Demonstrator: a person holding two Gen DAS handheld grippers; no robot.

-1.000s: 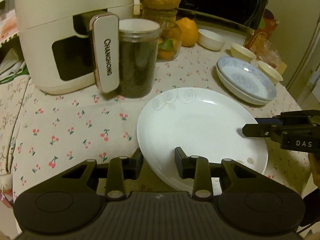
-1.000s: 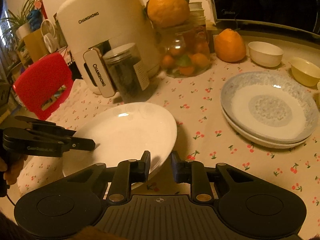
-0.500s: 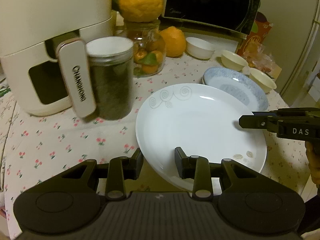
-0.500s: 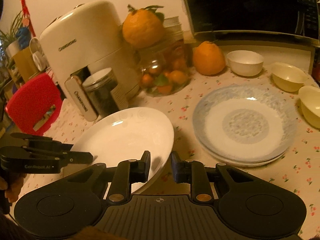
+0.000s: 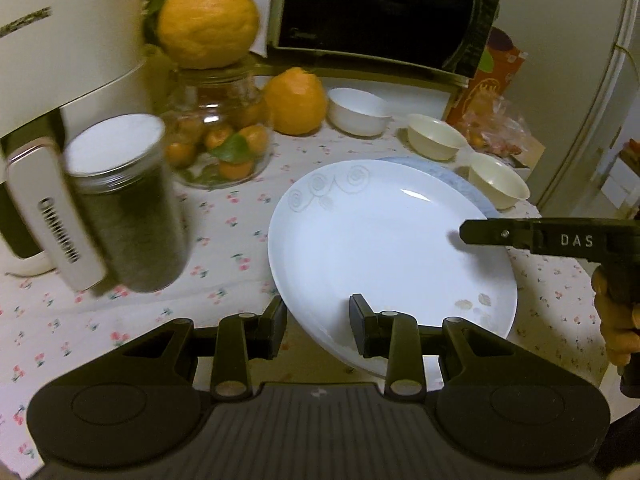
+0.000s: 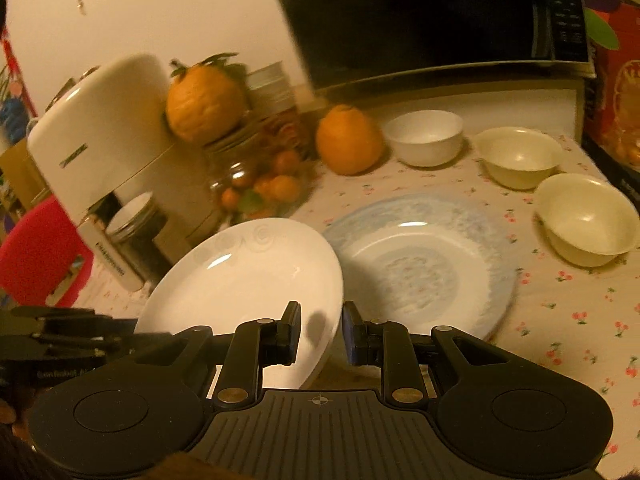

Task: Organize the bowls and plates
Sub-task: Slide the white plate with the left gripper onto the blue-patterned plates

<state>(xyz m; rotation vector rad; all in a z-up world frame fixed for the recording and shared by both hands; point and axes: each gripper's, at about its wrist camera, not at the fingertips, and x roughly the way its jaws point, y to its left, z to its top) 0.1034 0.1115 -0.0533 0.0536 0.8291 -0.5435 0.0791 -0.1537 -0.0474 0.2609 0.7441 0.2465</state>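
Note:
A white plate [image 5: 384, 248] with a swirl pattern is held in the air between both grippers. My left gripper [image 5: 318, 326] is shut on its near-left rim. My right gripper [image 6: 320, 334] is shut on the opposite rim of the same plate [image 6: 248, 276]; it also shows in the left wrist view [image 5: 464, 232]. The plate hangs partly over a stack of blue-rimmed plates [image 6: 424, 264] on the table. A white bowl [image 6: 426, 136] and two cream bowls [image 6: 518, 156] [image 6: 586, 218] stand behind and right of the stack.
A cream air fryer [image 5: 48, 60] and a dark jar [image 5: 124, 204] stand at the left. A glass jar of small oranges [image 5: 216, 144], two big oranges [image 5: 296, 100] and a black microwave [image 5: 380, 12] line the back. A floral cloth [image 5: 224, 280] covers the table.
Both grippers have carried the white plate to the right, from beside the dark jar to partly over the blue-rimmed stack. Both stay shut on its rim.

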